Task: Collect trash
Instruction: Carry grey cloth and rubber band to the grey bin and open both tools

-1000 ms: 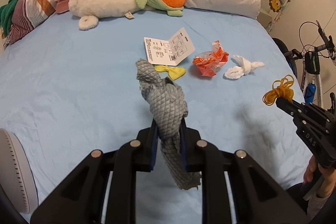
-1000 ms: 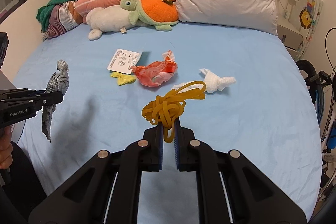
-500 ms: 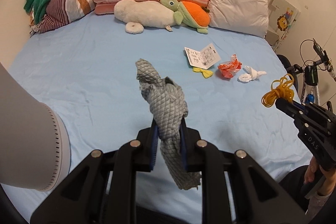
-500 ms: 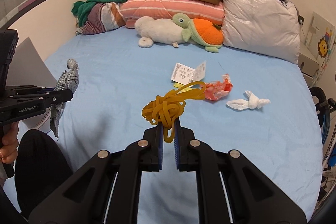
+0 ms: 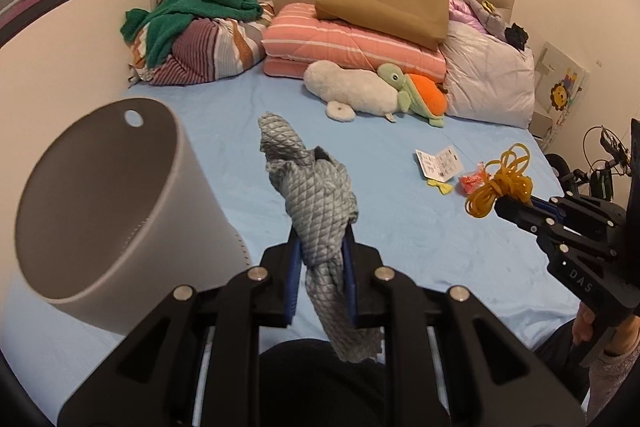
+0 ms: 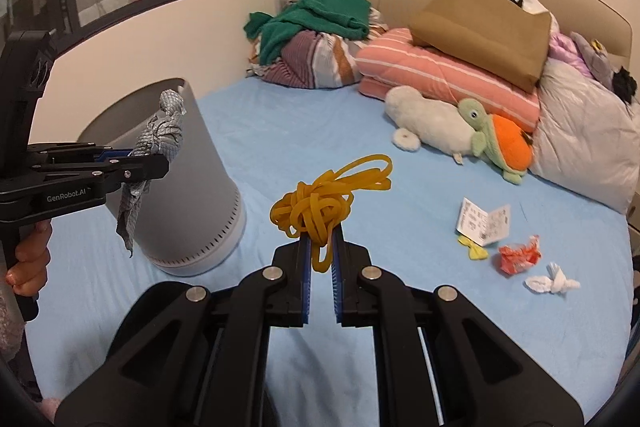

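Observation:
My left gripper [image 5: 320, 247] is shut on a crumpled grey quilted cloth [image 5: 314, 195], which hangs above the blue bed beside a grey round bin [image 5: 108, 203]. The bin's mouth tilts toward me at the left. My right gripper [image 6: 320, 239] is shut on a tangle of yellow rubber bands [image 6: 320, 203], held over the bed to the right of the bin [image 6: 188, 187]. In the right wrist view the left gripper [image 6: 154, 161] and its cloth [image 6: 160, 143] sit in front of the bin. On the sheet lie a paper tag [image 6: 484, 221], a yellow wrapper [image 6: 474, 251], an orange wrapper [image 6: 520, 259] and a white tissue [image 6: 554, 283].
Pillows, a striped pink quilt [image 5: 352, 47], a brown bag [image 5: 384, 3], green clothes [image 5: 200, 3] and plush toys [image 5: 376, 95] line the bed's head. A bicycle [image 5: 600, 163] stands past the bed's right edge. A hand [image 6: 28, 259] holds the left gripper's handle.
Both grippers have risen and pulled back leftward from the litter, keeping their loads. The grey bin has come into full view at the left, and the litter now lies farther off.

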`<state>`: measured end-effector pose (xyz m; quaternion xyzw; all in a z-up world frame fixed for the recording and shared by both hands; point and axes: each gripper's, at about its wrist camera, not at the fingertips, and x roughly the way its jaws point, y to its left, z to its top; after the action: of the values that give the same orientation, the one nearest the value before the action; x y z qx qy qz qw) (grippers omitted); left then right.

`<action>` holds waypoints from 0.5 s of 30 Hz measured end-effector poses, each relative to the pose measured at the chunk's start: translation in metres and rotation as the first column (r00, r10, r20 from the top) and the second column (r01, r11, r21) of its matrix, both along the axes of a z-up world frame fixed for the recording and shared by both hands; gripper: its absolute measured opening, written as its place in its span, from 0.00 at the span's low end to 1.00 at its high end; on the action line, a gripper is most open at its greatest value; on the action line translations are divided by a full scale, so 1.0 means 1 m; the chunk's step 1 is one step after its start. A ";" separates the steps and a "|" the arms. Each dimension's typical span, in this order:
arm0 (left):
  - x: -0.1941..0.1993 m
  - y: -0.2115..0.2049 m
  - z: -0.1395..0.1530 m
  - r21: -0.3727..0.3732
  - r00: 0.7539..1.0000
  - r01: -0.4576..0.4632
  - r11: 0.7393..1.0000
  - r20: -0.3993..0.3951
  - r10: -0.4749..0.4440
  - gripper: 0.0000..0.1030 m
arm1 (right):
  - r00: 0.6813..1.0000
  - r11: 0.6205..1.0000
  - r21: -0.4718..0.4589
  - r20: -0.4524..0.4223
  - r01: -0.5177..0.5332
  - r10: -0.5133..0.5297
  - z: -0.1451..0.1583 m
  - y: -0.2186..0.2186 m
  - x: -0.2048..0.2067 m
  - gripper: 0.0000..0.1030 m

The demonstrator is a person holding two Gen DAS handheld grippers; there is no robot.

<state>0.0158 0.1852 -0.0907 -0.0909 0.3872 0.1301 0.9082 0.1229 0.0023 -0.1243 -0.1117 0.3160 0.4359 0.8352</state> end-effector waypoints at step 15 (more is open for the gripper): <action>-0.094 0.104 0.061 0.067 0.969 -0.240 0.968 0.082 0.235 0.18 | 0.942 0.946 0.027 0.100 -0.323 0.319 0.080 0.138 -0.068 0.08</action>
<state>-0.0783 0.2891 -0.0296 -0.1065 0.3349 0.2492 0.9025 0.0547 0.1403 -0.0444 -0.1642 0.2443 0.5672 0.7692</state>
